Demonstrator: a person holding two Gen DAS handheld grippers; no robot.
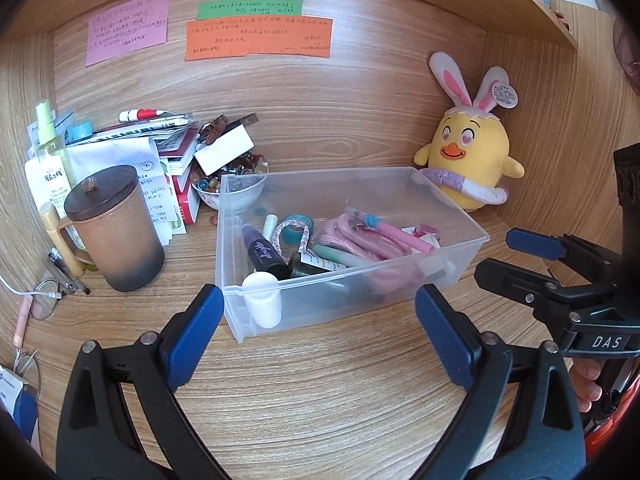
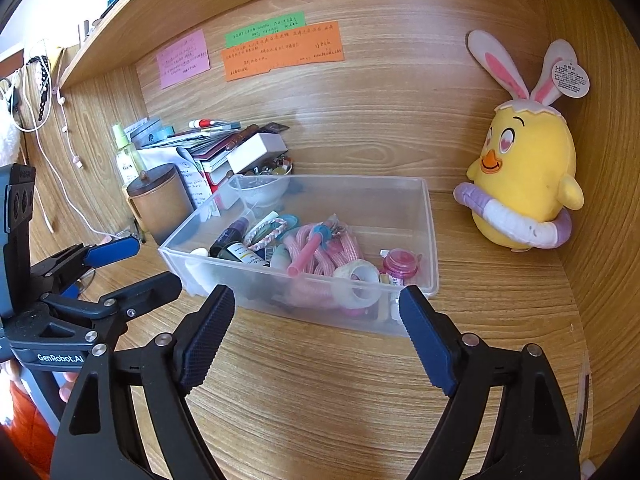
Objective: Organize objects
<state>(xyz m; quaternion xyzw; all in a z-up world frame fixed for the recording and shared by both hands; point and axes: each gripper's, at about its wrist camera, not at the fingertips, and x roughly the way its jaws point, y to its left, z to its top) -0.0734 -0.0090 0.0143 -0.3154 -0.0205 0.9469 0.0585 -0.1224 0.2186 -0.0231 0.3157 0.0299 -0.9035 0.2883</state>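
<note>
A clear plastic bin [image 1: 320,173] [image 2: 426,216] stands on the wooden desk. It holds a pink cord [image 1: 344,236] [image 2: 320,258], pens, small dark bottles [image 1: 266,254], a white bottle [image 1: 262,298], a tape roll [image 2: 358,280] and a pink jar [image 2: 400,264]. My left gripper [image 1: 318,296] [image 2: 148,264] is open just in front of the bin's near wall, with nothing gripped. My right gripper [image 2: 316,294] [image 1: 500,256] is also open, close to the bin's near right end, with nothing in its jaws. The two grippers sit side by side.
A brown lidded mug [image 1: 116,236] stands left of the bin. Behind it are a pile of books and papers [image 1: 160,140], a bowl of beads [image 1: 236,192] and a spray bottle [image 1: 48,148]. A yellow chick plush [image 1: 472,152] [image 2: 524,176] sits in the right corner. Glasses [image 1: 44,300] lie at the left.
</note>
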